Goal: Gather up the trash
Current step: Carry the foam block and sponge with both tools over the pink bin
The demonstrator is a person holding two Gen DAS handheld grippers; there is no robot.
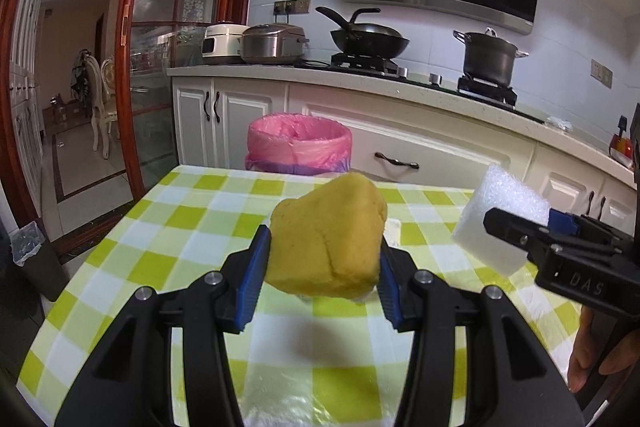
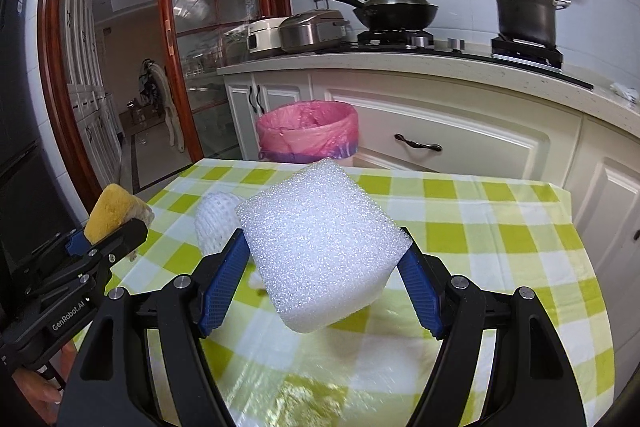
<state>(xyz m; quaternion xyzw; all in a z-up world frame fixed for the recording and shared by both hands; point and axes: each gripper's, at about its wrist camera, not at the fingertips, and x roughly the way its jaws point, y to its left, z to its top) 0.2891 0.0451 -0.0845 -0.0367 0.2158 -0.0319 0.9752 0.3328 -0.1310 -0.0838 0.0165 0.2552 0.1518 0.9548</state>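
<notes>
the pink bin (image 1: pixel 299 143) stands straight ahead past the far edge of the counter (image 1: pixel 192 211), about as near to the left tool (image 1: pixel 320 263) squeezing the yellow sponge (image 1: pixel 326 239) as to the right tool (image 2: pixel 324 259) squeezing the white foam (image 2: pixel 320 247).

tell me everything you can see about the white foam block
The foam block is a chunky white piece with a bubbly, open-cell surface and roughly squared faces with softened edges, like packing foam. It looks clean and undamaged. It is held tilted, one corner up, clear above the checked table, clamped between the blue pads of the right gripper. Only the pads touch it. In the left wrist view it pokes past the gripper's fingers, and the pink-lined bin stands beyond the table.
</notes>
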